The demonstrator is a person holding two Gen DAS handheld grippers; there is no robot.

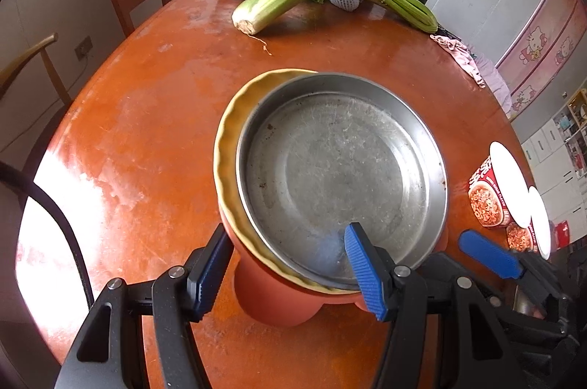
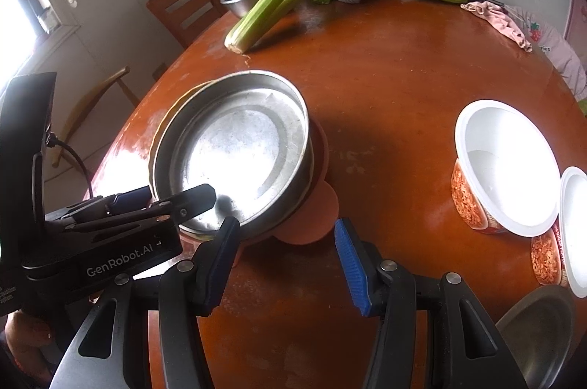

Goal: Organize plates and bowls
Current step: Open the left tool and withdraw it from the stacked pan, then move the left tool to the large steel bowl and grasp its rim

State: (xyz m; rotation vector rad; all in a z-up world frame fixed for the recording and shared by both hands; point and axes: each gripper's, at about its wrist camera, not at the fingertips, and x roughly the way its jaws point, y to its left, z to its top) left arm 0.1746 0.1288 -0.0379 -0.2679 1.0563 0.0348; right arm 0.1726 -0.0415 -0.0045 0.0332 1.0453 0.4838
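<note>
Left claw (image 1: 290,273) seemingly pinches the stack's (image 1: 341,176) near rim; right claw (image 2: 286,264) spread, empty. Next: park it.

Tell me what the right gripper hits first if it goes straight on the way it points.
Likely the orange bowl under the metal pan: its edge sits just ahead between the right gripper fingers. Depth is unclear; it could meet the table first.

Bare table (image 2: 385,102) is left between the stacked dishes (image 2: 234,150) and the noodle cups (image 2: 502,168); the far edge is blocked by celery (image 2: 279,0).
</note>
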